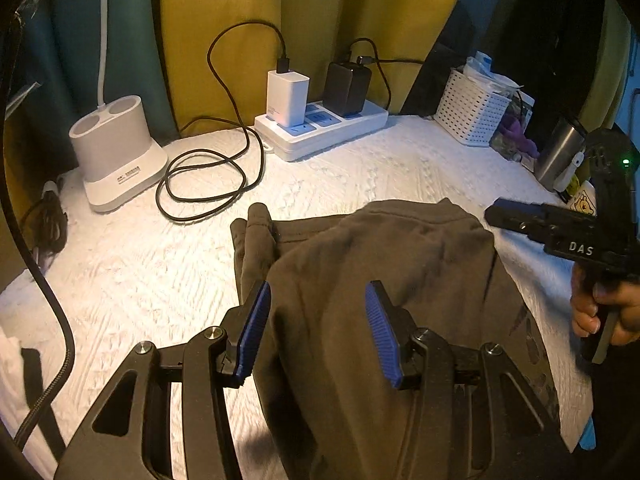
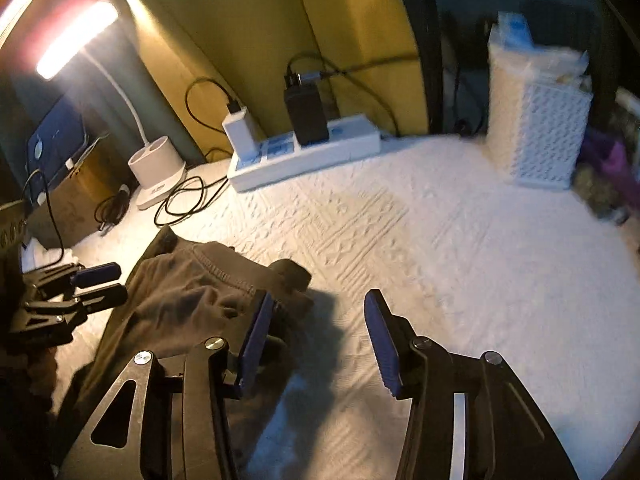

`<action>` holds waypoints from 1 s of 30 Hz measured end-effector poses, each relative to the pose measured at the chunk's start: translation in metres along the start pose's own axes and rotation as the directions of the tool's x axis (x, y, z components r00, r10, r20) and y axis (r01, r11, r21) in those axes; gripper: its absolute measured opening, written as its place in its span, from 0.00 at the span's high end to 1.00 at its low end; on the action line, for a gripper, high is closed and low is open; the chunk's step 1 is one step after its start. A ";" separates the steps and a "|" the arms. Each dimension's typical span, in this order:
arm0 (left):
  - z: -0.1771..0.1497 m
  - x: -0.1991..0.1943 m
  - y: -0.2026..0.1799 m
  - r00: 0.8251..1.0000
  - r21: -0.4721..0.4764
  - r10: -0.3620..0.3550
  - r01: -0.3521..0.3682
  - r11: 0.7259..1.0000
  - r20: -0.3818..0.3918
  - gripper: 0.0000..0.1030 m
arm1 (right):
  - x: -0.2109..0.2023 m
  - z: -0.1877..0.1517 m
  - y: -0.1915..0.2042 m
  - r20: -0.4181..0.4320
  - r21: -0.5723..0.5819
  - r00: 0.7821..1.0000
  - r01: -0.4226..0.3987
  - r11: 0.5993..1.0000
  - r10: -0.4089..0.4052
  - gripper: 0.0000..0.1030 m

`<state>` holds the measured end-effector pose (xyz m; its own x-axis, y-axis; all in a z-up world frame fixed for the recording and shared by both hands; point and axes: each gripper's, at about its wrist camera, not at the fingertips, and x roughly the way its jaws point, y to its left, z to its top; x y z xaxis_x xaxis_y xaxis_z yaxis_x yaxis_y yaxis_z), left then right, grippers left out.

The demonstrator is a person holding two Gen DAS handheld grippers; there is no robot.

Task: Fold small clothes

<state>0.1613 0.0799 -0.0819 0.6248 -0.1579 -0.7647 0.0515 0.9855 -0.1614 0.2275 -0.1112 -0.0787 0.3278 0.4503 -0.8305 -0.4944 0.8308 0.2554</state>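
On the white desk (image 1: 360,168) lies a brown garment (image 1: 380,280); both claws, left (image 1: 318,332) and right (image 2: 318,340), gape half-open, gripping nothing.

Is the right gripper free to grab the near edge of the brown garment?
Probably yes. The right gripper is open, and the garment lies beside its left finger, nothing covering it.

The crumpled dark olive-brown garment (image 1: 384,264) lay on the white textured tabletop (image 1: 340,176), nearest the cameras. Behind it, against the yellow curtain (image 1: 224,20), sat the white power strip (image 1: 324,130) with a white charger (image 1: 287,98) and a black charger (image 1: 347,89) plugged in. Left of the strip lay a coiled black cable (image 1: 204,178), then the white lamp base (image 1: 118,156). The white perforated basket (image 1: 472,110) stood to the right.
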 end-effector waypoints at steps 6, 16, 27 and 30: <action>-0.001 0.007 0.008 1.000 -0.012 -0.006 0.006 1.000 0.001 0.52 | 0.023 -0.005 -0.006 -0.082 0.104 0.991 -0.093 0.990 0.102 0.52; -0.005 0.011 0.012 1.000 -0.028 -0.026 0.026 0.999 -0.003 0.52 | 0.032 0.001 0.019 -0.068 0.021 0.988 -0.141 0.990 0.142 0.86; -0.002 0.025 0.030 0.999 -0.075 0.019 -0.021 0.997 -0.029 0.52 | 0.056 0.019 0.030 -0.062 -0.159 0.998 -0.017 0.987 0.008 0.90; -0.004 0.031 0.039 0.999 -0.108 0.008 -0.013 0.994 -0.044 0.52 | 0.064 0.017 0.029 -0.053 -0.169 0.998 0.019 0.985 -0.028 0.89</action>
<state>0.1795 0.1136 -0.1143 0.5903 -0.1524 -0.7926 -0.0410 0.9751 -0.2181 0.2473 -0.0527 -0.1158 0.2985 0.4088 -0.8625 -0.6175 0.7718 0.1521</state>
